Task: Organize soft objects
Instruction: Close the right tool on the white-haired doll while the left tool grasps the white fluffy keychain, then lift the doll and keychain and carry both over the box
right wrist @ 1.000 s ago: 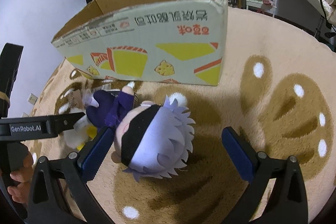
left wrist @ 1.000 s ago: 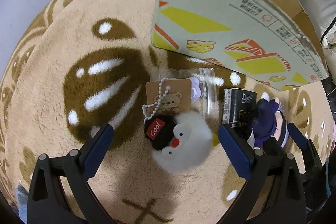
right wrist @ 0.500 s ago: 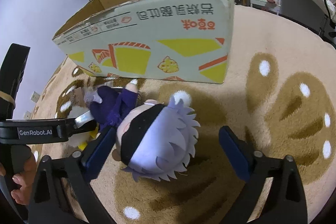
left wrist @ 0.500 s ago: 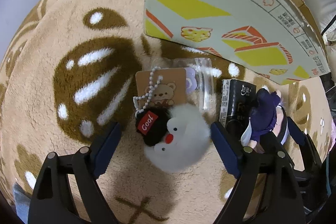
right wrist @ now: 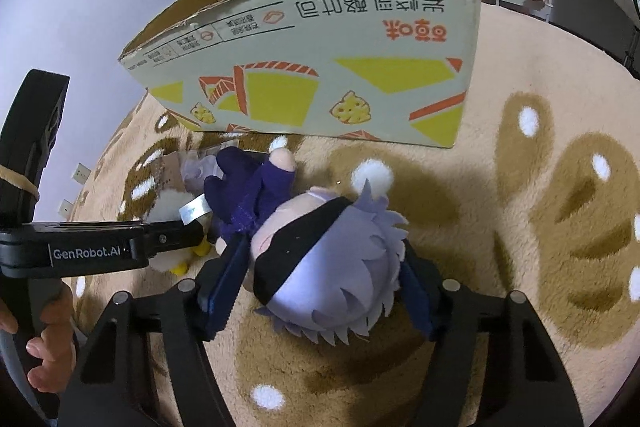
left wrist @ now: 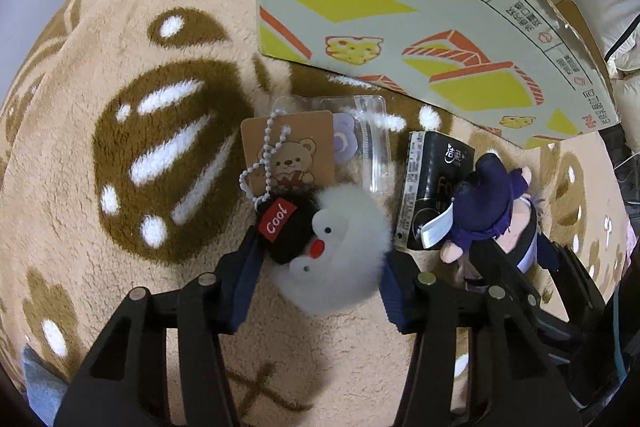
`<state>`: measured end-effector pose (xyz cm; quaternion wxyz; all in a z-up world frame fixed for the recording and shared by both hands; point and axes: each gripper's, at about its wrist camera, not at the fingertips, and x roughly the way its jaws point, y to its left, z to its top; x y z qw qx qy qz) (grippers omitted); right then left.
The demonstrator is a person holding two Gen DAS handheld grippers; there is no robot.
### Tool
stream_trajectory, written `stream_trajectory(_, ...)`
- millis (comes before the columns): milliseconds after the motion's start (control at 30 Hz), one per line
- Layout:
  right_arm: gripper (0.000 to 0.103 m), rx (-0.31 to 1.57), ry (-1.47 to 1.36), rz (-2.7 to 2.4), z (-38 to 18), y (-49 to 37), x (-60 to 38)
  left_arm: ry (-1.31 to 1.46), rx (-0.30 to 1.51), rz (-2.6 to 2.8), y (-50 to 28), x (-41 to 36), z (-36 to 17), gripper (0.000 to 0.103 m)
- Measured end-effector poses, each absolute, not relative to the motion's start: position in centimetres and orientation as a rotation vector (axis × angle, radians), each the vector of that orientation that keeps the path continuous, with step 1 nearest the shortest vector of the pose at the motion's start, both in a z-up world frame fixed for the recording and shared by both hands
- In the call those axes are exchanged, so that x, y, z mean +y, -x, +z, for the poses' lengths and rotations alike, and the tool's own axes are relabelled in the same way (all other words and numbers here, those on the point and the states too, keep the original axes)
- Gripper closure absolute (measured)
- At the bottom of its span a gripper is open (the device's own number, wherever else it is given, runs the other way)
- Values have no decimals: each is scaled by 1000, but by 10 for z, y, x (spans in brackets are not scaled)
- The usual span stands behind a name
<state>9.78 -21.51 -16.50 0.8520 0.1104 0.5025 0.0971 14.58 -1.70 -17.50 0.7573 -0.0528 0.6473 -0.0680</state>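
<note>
A white fluffy plush (left wrist: 340, 255) with a black "Cool" cap lies on the tan rug. My left gripper (left wrist: 320, 279) straddles it. Its jaws are closing, and both blue pads touch the plush's sides. A doll with lavender hair and a black blindfold (right wrist: 320, 267) lies face up on the rug, its dark purple body (right wrist: 248, 187) towards the box. My right gripper (right wrist: 320, 291) has its jaws closing on the doll's head, with a pad against each side. The left wrist view shows the doll (left wrist: 492, 211) at the right.
An open cardboard box (right wrist: 320, 67) with yellow and orange print stands just beyond both toys. A bear card on a bead chain (left wrist: 292, 155), a clear packet (left wrist: 372, 147) and a black tissue pack (left wrist: 436, 195) lie between the plush and the box. A hand (right wrist: 48, 339) holds the left gripper's handle.
Both grippers' jaws came in from wide apart. The left ones now touch the white plush, the right ones the doll's head. The left gripper also sank a little closer to the rug.
</note>
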Motion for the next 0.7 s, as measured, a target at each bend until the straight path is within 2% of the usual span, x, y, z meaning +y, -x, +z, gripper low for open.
stream_trajectory(133, 32, 1060, -209, 204, -165, -97, -210, 105, 1419, -156, -145, -24, -179, 50)
stream_trajectory(267, 33, 1061, -206, 198, -165, -97, -208, 99, 1415, -181, -143, -31, -179, 59)
stream_trajectory(467, 33, 1060, -215, 156, -163, -94, -214, 94, 1388, -191, -135, -34, -171, 66)
stream_trajectory(700, 34, 1043, -252, 106, -159, -91, -227, 93, 1317, -183, -125, -33, -151, 68)
